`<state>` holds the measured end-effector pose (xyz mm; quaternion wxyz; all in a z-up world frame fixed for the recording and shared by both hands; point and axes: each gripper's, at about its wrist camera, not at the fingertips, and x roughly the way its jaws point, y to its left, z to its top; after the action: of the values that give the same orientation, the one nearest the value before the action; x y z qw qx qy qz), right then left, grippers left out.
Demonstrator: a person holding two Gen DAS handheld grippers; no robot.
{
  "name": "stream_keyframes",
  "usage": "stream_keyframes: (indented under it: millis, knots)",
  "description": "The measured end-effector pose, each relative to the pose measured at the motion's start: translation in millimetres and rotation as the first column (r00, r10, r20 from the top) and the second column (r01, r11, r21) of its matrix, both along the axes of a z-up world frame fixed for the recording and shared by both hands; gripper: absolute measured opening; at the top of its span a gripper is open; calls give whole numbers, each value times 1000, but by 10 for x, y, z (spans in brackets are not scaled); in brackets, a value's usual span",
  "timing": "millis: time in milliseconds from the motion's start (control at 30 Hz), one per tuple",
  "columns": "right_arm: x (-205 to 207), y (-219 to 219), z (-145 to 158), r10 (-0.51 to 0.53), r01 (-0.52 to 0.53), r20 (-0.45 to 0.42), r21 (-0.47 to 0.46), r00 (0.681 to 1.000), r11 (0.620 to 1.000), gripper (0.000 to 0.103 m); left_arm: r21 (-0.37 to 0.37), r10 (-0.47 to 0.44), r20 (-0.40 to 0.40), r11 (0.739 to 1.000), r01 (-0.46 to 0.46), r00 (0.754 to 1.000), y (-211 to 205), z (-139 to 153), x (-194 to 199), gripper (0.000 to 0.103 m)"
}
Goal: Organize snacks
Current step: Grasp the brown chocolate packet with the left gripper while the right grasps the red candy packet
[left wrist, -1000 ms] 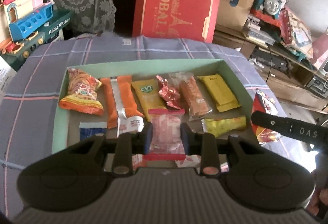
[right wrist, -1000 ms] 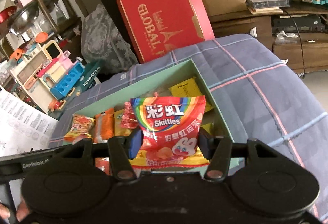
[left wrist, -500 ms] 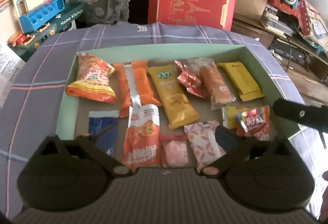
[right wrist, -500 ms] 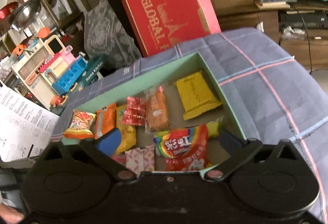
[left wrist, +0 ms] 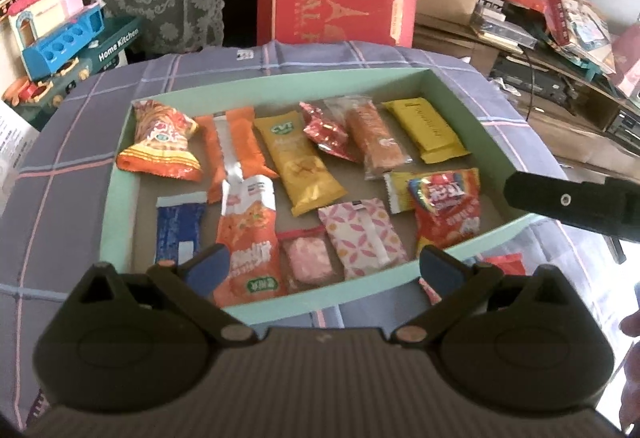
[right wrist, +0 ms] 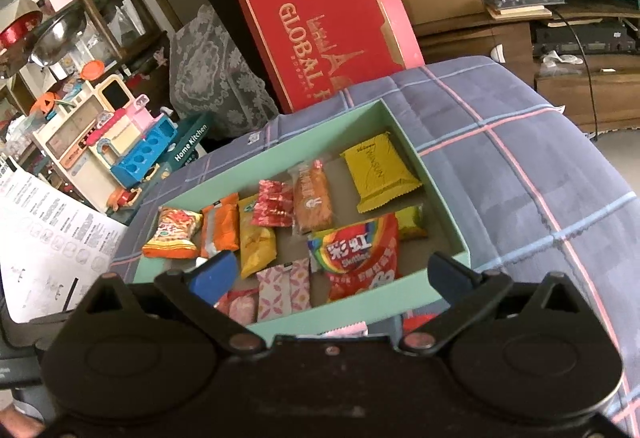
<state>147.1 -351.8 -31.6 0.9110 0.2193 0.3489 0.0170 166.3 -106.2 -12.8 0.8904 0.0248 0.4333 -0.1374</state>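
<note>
My left gripper (left wrist: 324, 270) and right gripper (right wrist: 328, 276) both stand fully spread, empty, jaws just opened, above the near wall of the green tray (left wrist: 280, 308). The Skittles bag (right wrist: 360, 258) lies flat in the tray's near right corner, touching the pink patterned packet (right wrist: 284, 288). Plaid cloth (right wrist: 520, 173) lies bare to the right.

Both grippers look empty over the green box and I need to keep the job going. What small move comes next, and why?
Probably bring the right gripper back over the near wall of the box to the packets on the cloth. Both it and the left gripper are open and empty, and the Skittles bag already lies inside.
</note>
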Motion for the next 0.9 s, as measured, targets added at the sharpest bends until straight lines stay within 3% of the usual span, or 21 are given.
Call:
stream_keyframes:
  millis: [400, 633, 900]
  knots:
    - [-510, -116, 132, -30, 30, 19, 17, 999, 999, 103, -12, -57, 21, 998, 58, 998, -92, 128, -401, 103]
    - [-803, -357, -127, -103, 105, -41, 48, 994, 993, 103, 8, -91, -67, 996, 92, 994, -180, -139, -586, 103]
    - [-951, -429, -455, -118, 123, -127, 30, 985, 992, 103, 83, -155, -134, 982, 167, 979, -459, -489, -714, 103]
